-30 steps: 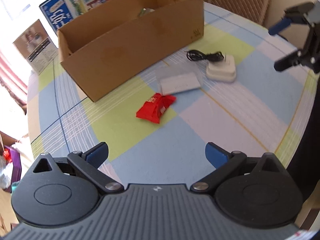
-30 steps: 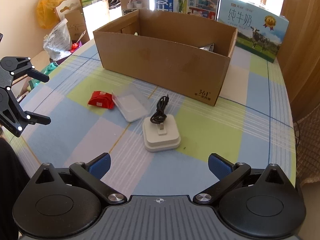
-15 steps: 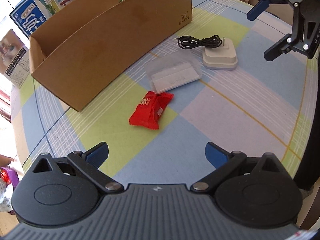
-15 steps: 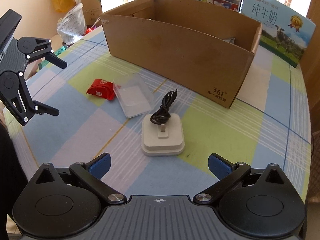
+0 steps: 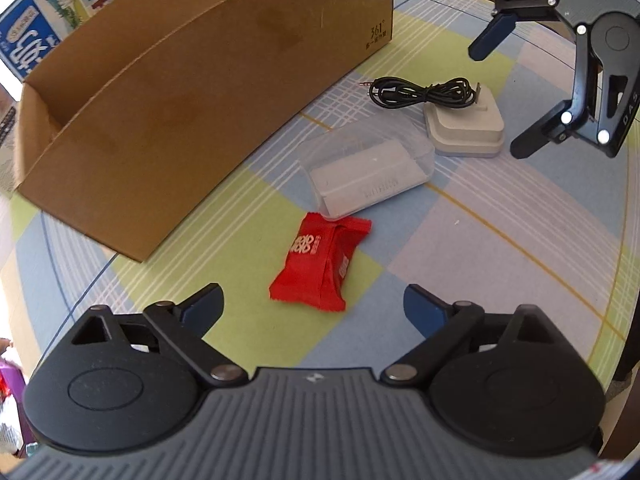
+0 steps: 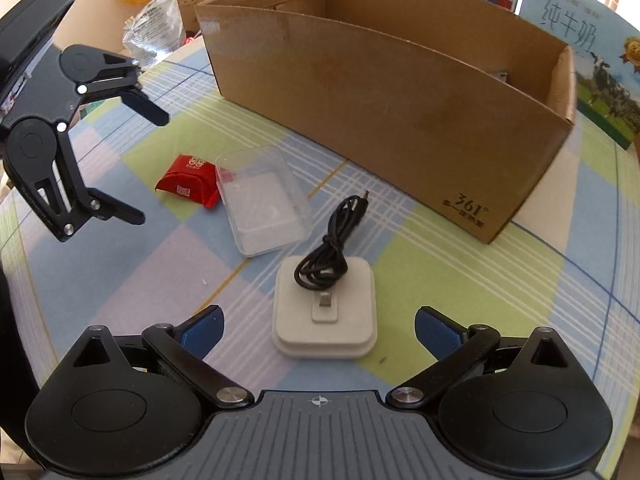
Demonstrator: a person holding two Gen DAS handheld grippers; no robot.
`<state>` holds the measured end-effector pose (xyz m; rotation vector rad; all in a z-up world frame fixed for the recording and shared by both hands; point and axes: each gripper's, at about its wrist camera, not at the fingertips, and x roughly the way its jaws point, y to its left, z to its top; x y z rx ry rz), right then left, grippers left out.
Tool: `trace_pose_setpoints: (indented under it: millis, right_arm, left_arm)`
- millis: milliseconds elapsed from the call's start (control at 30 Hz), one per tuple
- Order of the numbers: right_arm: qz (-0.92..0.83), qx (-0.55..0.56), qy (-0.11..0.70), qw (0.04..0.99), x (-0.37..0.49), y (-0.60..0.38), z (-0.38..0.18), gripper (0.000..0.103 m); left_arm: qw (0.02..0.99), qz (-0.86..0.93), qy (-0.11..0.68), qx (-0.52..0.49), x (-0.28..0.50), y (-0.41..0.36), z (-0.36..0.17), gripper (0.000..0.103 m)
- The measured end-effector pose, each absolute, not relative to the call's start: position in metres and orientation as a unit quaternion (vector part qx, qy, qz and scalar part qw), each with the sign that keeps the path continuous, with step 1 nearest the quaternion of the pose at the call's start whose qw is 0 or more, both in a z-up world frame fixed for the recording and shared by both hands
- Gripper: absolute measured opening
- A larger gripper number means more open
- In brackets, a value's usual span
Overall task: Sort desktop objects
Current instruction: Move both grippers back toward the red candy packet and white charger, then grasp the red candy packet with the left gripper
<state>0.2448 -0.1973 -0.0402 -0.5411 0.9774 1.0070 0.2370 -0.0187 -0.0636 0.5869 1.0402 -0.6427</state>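
- Between the left gripper and the cardboard box lies a red snack packet on the tabletop — just ahead of the jaws, centred on their gap, untouched.
- Its jaws stand spread, though they have just been closing a little, with nothing between them.
- Right gripper: jaws wide apart, empty — the white charging dock sits just ahead of the gap, a black cable coiled on it.
- Clear plastic case lies between packet and dock.
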Motion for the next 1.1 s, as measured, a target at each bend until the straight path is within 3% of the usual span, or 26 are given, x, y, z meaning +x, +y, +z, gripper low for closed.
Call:
trace_pose_setpoints:
  millis: [133, 667, 733, 933, 1100]
  right_arm:
    - [0.459, -0.251, 0.448, 0.725, 0.251, -0.192, -0.043, 0.087]
    - [0.466, -0.263, 0.46, 0.709, 0.261, -0.182, -0.056, 0.077]
    - [0.467, -0.264, 0.46, 0.707, 0.262, -0.18, -0.056, 0.077]
    - [0.47, -0.268, 0.463, 0.702, 0.262, -0.175, -0.06, 0.073]
    - [0.467, -0.274, 0.464, 0.701, 0.261, -0.171, -0.061, 0.063]
  left_arm:
    - [0.771, -0.311, 0.481, 0.279, 0.246, -0.023, -0.067, 0.085]
    - [0.743, -0.359, 0.496, 0.27, 0.273, -0.033, -0.079, 0.058]
    - [0.742, -0.361, 0.499, 0.264, 0.275, -0.032, -0.079, 0.047]
    - [0.74, -0.368, 0.499, 0.261, 0.273, -0.03, -0.078, 0.031]
    - [0.738, -0.373, 0.495, 0.267, 0.268, -0.029, -0.078, 0.028]
